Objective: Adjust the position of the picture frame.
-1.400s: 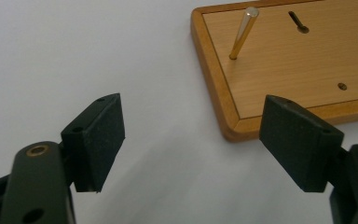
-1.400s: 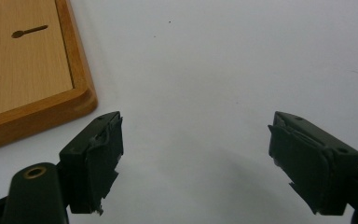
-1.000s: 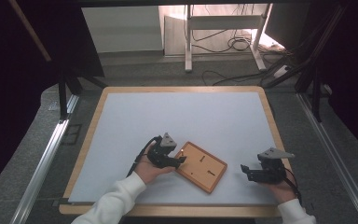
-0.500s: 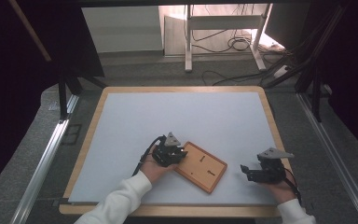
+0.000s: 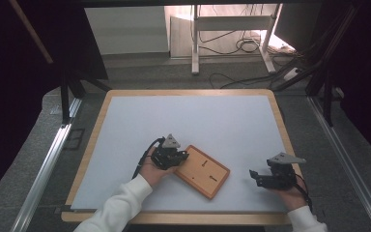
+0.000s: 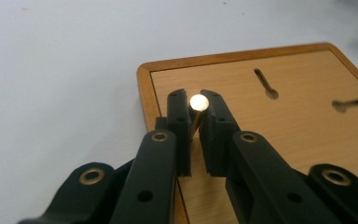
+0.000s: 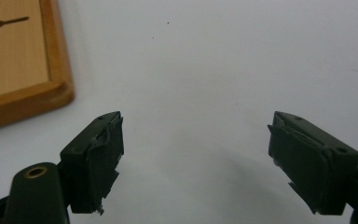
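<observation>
A flat wooden board [image 5: 204, 172] with a raised rim and two keyhole slots [image 6: 266, 85] lies tilted on the white table top. My left gripper [image 5: 173, 155] sits at the board's left corner. In the left gripper view its jaws have just been closing and now press on a small shiny metal peg [image 6: 198, 101], which stands between the pads over the board [image 6: 279, 135]. My right gripper [image 5: 262, 178] rests to the right of the board, apart from it. Its jaws [image 7: 196, 163] stand wide open over bare table, with nothing between them.
The white work surface [image 5: 193, 121] has a wooden border [image 5: 94, 140]. Beyond its far edge are metal frame legs and cables on the floor [image 5: 232, 46]. A metal rail [image 5: 48, 164] runs along the left side.
The left gripper's jaws have drawn together at the board's corner. The hand has barely shifted. The right hand and the board have stayed put.
</observation>
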